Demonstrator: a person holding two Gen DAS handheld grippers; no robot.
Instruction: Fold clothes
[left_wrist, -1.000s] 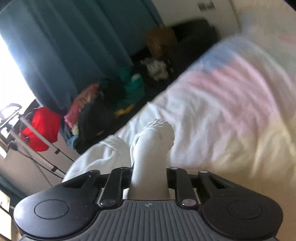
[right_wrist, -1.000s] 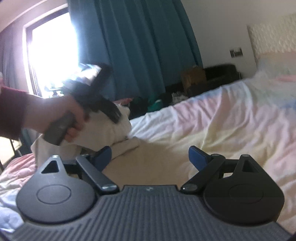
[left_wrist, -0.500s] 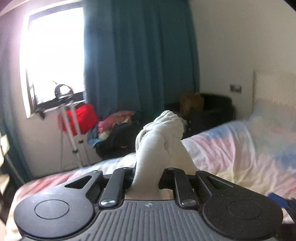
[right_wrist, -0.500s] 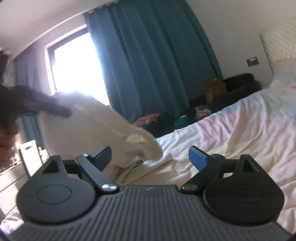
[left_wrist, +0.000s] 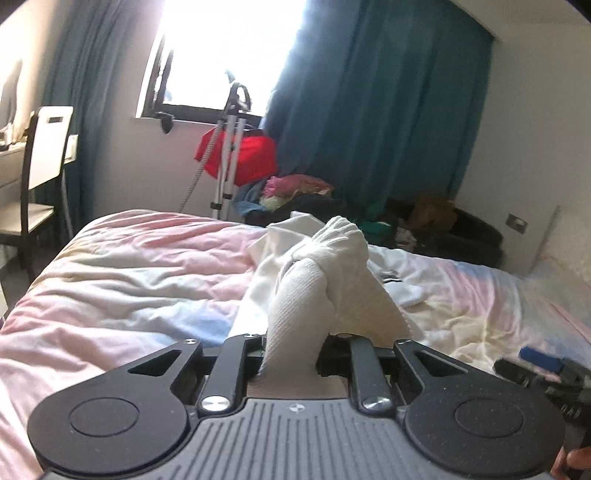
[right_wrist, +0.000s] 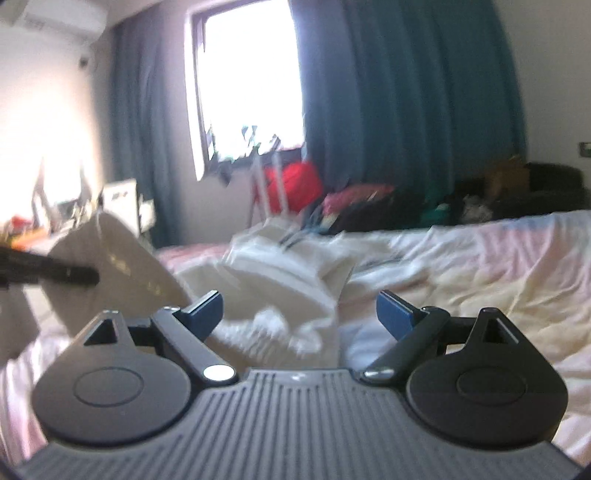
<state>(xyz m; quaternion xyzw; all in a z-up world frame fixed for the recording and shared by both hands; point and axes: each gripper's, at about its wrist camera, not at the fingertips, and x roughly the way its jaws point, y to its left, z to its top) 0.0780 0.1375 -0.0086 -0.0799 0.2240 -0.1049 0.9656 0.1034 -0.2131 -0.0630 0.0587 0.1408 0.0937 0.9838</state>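
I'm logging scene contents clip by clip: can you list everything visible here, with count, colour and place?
White garment: one, bunched between the left gripper's fingers.
White clothes: loose pile on the bed.
Bed cover: one, pastel pink, blue and yellow.
Curtains: teal, beside the window.
Tripod: one, white, under the window.
Red cloth: one, behind the tripod.
Clothes heap: mixed colours, floor by the curtain.
Chair: one, far left.
Left gripper: black, jaws opening, garment between them.
Right gripper: blue pads, open, empty.

Bed (left_wrist: 122, 273) w/ pastel duvet; white clothes heap (right_wrist: 295, 266) mid-bed
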